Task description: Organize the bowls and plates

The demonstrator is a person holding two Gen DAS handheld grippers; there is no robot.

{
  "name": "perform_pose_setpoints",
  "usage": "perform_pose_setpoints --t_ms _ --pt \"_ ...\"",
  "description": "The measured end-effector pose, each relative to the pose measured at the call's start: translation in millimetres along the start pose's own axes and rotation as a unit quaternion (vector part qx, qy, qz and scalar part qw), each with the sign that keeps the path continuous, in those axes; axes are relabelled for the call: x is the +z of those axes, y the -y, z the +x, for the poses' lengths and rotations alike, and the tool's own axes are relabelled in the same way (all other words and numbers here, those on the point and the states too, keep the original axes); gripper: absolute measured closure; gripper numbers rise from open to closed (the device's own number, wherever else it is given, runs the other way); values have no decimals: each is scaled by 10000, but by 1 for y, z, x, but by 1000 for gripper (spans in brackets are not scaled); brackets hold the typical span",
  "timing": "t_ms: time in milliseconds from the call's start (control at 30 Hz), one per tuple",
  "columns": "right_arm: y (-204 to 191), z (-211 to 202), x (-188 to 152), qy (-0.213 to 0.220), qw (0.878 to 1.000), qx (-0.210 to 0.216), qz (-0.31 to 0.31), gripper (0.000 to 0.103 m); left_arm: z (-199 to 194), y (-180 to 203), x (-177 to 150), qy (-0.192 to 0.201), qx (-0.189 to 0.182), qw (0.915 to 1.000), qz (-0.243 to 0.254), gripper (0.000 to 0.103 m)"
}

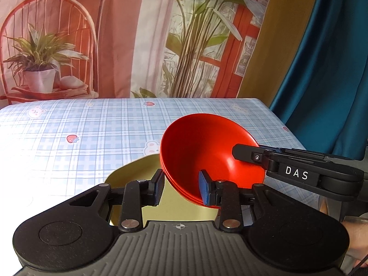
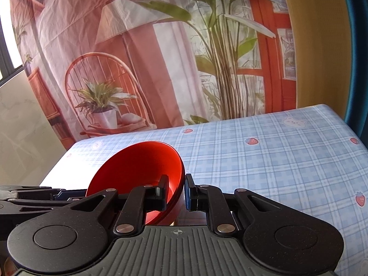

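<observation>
Stacked red bowls [image 1: 207, 151] are tilted above a pale yellow plate [image 1: 135, 168] near the table's front. My left gripper [image 1: 181, 188] straddles the stack's near rim with its jaws apart; the left pad [image 1: 158, 188] is clear of the bowls. My right gripper [image 2: 176, 193] pinches the opposite rim of the red bowls [image 2: 138, 168], one finger inside, one outside. It also shows in the left wrist view [image 1: 248, 155], reaching in from the right.
The table has a blue checked cloth [image 1: 92, 133] with strawberries and bears. A printed backdrop [image 1: 115, 34] hangs behind the far edge. A teal curtain [image 1: 322, 69] hangs past the table's right edge.
</observation>
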State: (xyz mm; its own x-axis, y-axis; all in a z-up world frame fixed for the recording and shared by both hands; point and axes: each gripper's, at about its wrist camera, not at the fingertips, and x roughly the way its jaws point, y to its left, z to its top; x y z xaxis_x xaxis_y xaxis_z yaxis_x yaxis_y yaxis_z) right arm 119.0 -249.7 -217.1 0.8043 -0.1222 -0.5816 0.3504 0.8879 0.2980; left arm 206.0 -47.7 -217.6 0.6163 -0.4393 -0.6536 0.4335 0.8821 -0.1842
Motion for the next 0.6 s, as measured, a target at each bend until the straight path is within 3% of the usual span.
perform_pose_setpoints --t_ms 600 --pt "-43 39 -26 -497 9980 192 -329 90 3 -48 -29 -181 161 9985 -483 69"
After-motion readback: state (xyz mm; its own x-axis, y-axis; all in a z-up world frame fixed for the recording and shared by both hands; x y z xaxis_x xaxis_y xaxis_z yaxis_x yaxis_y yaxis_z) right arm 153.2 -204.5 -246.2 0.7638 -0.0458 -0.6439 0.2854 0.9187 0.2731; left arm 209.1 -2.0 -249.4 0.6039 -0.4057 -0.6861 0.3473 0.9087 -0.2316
